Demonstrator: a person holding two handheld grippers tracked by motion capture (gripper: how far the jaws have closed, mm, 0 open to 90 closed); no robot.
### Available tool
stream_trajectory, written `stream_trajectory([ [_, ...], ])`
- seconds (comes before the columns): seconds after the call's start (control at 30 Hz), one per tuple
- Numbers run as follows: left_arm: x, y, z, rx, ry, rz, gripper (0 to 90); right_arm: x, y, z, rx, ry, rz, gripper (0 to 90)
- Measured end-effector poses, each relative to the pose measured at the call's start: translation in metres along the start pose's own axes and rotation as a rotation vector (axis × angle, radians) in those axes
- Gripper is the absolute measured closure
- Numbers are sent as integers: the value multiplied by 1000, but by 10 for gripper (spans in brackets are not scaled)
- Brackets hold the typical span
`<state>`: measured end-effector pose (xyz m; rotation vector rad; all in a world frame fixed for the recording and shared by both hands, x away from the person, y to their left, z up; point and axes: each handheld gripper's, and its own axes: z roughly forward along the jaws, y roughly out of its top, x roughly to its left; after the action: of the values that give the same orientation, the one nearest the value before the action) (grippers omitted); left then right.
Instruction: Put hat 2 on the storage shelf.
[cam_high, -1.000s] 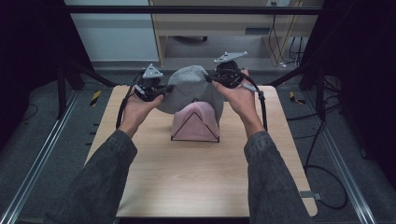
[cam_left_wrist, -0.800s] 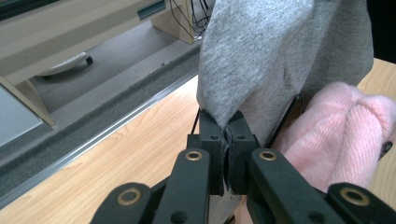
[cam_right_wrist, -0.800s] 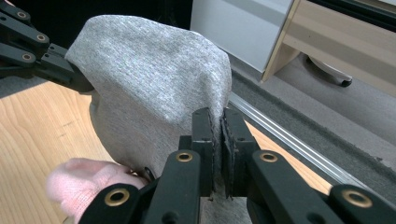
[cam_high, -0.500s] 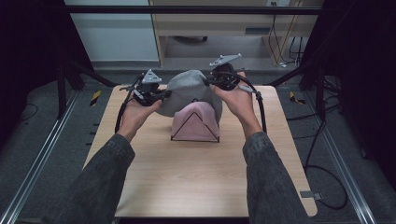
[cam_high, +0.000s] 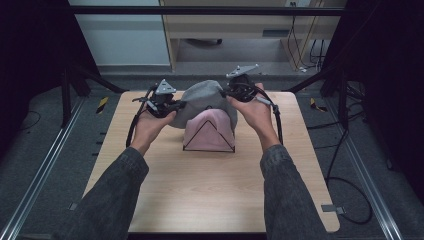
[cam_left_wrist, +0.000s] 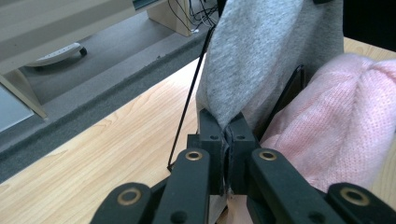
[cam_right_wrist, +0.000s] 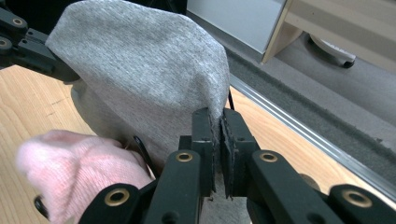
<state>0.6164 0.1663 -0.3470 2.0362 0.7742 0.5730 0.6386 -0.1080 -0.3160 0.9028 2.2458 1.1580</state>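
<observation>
- Grey hat (cam_high: 202, 100): soft, flecked knit with a domed crown. You held it up over the bench's (cam_high: 210, 195) far-middle part, stretched between both tools.
- Your left gripper (cam_high: 172, 106): black jaws were pinched together on the grey hat's rim.
- Your right gripper (cam_high: 227, 92): jaws were likewise clamped on the opposite rim.
- Pink hat (cam_high: 210, 131): fuzzy ribbed knit, draped over a black wire frame (cam_high: 200, 135) of triangular outline, standing beneath the grey one.
- No lettering was legible.
</observation>
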Motion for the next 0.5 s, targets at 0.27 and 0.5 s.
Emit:
stream_trajectory([
  [0.27,1,-8,9,19,1,-15,877,3,-5,6,10,8,-7,850],
  [0.5,0,-16,14,38,0,-17,877,8,-11,14,22,14,-5,848],
])
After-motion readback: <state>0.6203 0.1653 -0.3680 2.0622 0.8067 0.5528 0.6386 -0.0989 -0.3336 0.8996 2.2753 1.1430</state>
